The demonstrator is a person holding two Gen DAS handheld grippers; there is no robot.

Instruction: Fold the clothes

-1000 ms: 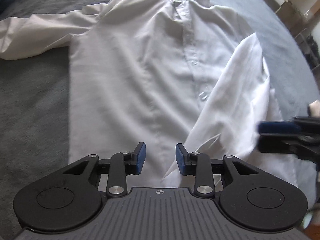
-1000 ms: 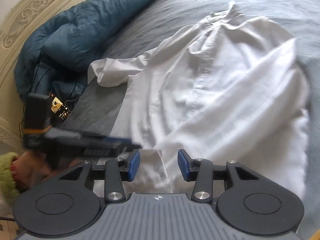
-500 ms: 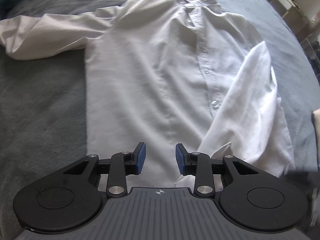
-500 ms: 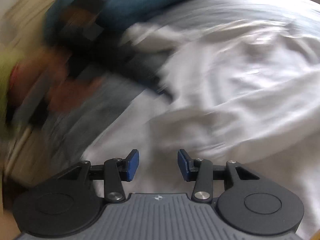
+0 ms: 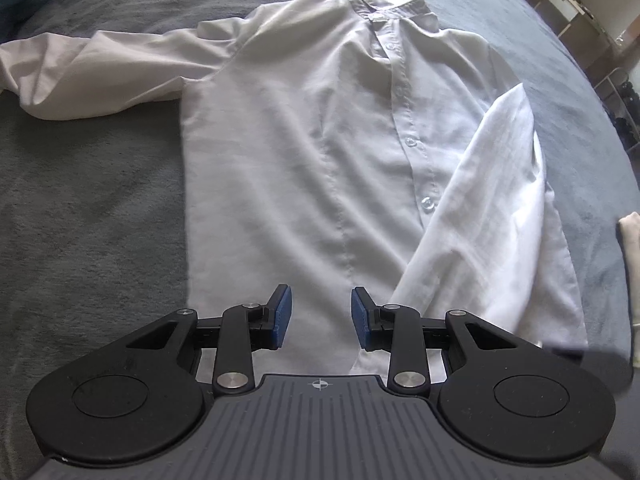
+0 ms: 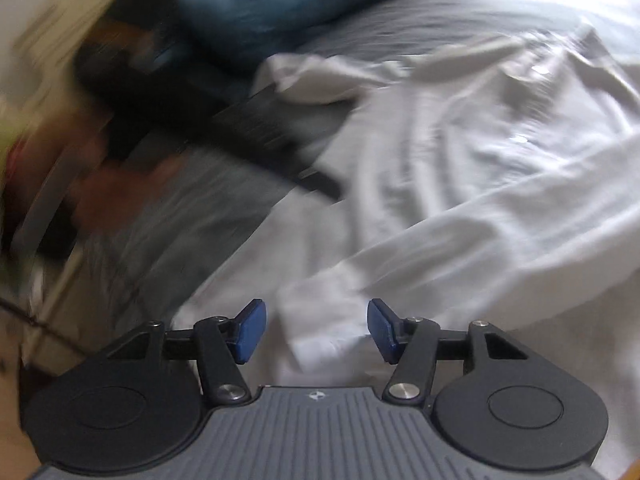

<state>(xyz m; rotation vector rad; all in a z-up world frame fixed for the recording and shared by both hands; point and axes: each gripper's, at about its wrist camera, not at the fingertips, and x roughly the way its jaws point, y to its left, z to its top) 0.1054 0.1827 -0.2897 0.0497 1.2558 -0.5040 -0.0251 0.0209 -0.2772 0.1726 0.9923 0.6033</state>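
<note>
On the grey bed (image 5: 88, 220) the white shirt (image 5: 304, 152) lies buttoned: its left sleeve (image 5: 100, 72) is still outspread, the left gripper (image 5: 321, 317) hovers apart and empty at the near hem, its right sleeve (image 5: 488, 208) is already folded in, and the right gripper (image 6: 316, 330) is opening over that cuff (image 6: 320, 320) (most folds remain).

Both wrist views look steeply down, close, sharing the white shirt (image 5: 304, 152)

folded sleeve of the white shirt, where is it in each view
Left wrist view: the folded sleeve lies right of centre, slanting from the shoulder down across the shirt's right side, right of the button placket.
Right wrist view: the folded sleeve runs from the right edge down to centre, its cuff between the opening pads of the right tool.
Shared landmark: the grey bedspread.
</note>
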